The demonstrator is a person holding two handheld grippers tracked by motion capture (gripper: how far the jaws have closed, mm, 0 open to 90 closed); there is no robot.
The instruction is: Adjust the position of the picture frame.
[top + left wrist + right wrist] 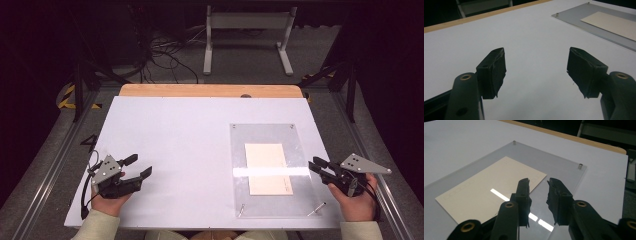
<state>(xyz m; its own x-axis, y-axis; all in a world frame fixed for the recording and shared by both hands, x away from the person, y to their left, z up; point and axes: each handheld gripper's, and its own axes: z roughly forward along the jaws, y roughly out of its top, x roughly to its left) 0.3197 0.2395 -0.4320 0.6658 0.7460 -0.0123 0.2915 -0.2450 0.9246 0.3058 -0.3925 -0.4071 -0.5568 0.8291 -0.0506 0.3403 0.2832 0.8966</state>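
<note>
A clear acrylic plate (265,135) (574,15) (559,162) lies on the right half of the white table, raised on small metal studs at its corners. A cream sheet (267,170) (614,23) (491,187) lies flat within the plate's outline, and a ceiling light glares across it. My left gripper (140,165) (536,53) hovers over the bare near-left part of the table, open wide with nothing between its pads. My right gripper (313,165) (538,182) sits at the plate's right edge and points left over it. Its jaws stand a narrow gap apart and hold nothing.
The white table top (175,140) has a wooden strip (210,90) along its far edge. Beyond it on the floor are a white metal frame (247,30) and loose cables (160,55). Metal rails run along both sides of the table.
</note>
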